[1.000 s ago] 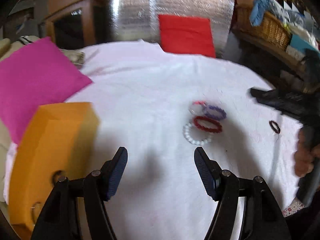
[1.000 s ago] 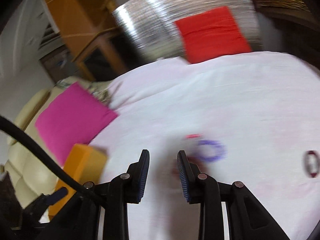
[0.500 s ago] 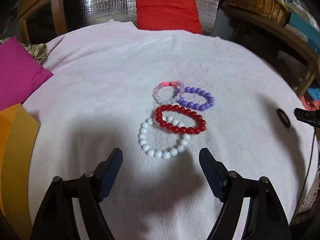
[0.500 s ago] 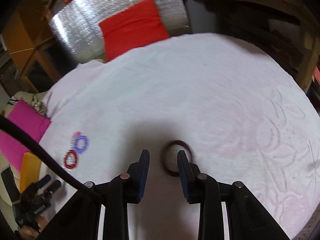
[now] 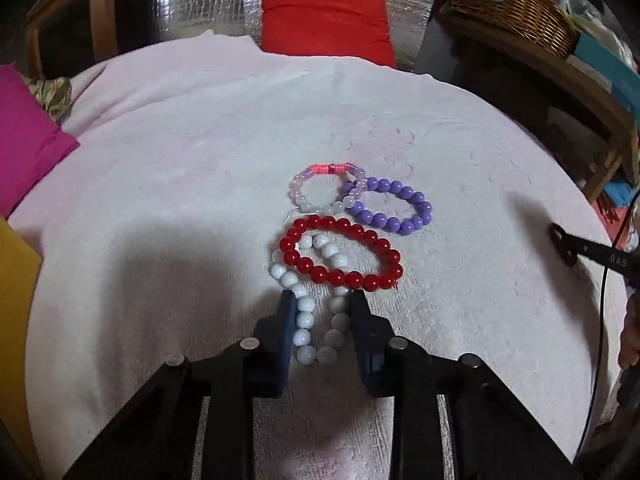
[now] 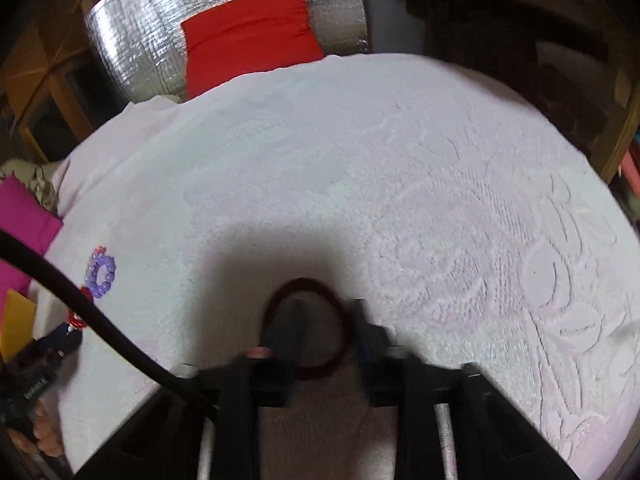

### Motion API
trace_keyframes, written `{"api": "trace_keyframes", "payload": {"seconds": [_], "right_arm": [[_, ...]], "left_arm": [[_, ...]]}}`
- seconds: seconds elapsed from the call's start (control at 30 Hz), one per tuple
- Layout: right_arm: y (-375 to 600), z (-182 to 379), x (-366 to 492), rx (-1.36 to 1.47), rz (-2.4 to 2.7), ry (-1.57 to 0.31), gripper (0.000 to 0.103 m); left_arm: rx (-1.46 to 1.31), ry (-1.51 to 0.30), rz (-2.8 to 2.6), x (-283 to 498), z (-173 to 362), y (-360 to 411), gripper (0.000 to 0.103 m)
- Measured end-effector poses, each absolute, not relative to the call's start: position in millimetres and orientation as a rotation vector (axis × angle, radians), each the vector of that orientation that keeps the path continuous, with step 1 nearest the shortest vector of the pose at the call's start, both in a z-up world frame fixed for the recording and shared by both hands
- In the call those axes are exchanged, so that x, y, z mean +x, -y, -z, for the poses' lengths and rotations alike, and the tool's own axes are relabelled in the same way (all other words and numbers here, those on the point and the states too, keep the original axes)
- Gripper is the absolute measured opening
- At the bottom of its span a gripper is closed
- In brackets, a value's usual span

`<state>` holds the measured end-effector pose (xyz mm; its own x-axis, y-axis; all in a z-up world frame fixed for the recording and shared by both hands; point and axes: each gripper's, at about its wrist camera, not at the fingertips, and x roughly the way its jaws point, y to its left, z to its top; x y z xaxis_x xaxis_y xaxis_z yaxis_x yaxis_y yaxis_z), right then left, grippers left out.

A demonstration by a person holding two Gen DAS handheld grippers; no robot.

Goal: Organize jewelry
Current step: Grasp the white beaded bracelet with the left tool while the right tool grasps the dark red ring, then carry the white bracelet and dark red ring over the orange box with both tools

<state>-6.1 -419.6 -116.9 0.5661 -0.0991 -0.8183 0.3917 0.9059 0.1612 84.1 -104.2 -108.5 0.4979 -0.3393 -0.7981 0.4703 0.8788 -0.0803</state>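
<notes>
In the left wrist view my left gripper (image 5: pixel 320 312) is closed around a white bead bracelet (image 5: pixel 316 300), squeezed into a narrow loop on the white towel (image 5: pixel 180 200). A red bead bracelet (image 5: pixel 340 254) lies over its far end. Behind it lie a purple bead bracelet (image 5: pixel 390 206) and a pale pink one (image 5: pixel 326 190). In the right wrist view my right gripper (image 6: pixel 320 328) is down over a dark maroon ring bracelet (image 6: pixel 306 328); its jaws are narrowly apart, one finger inside the ring, one outside. The view is blurred.
A magenta cushion (image 5: pixel 24 140) and an orange box (image 5: pixel 12 300) lie at the left. A red cushion (image 5: pixel 324 20) leans on a silver panel at the back. A wicker basket (image 5: pixel 512 12) stands on a shelf at the right. The purple bracelet also shows in the right wrist view (image 6: pixel 102 272).
My left gripper moved forward onto the white bracelet and closed on it, squeezing it narrow. My right gripper swung right from the bracelet pile and came down over the maroon ring.
</notes>
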Motion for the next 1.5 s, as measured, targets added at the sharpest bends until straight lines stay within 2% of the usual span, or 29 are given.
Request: {"api": "trace_keyframes", "payload": {"seconds": [0.07,0.63,1.5], "right_arm": [[409.0,112.3,-4.5,0.319,0.295,-0.917,0.005],[307.6,63.7,22.9,0.37,0.081,-0.785,0.005],[147.4,50.4,56.8,0.349,-0.223,-0.704,0.006]], "left_arm": [[0.169,-0.919,0.488,82.3,106.1,103.5,0.01],[0.036,-0.82,0.454,61.1,57.7,40.5,0.01],[-0.024,-0.67,0.182,24.8,4.1,-64.6,0.01]]}}
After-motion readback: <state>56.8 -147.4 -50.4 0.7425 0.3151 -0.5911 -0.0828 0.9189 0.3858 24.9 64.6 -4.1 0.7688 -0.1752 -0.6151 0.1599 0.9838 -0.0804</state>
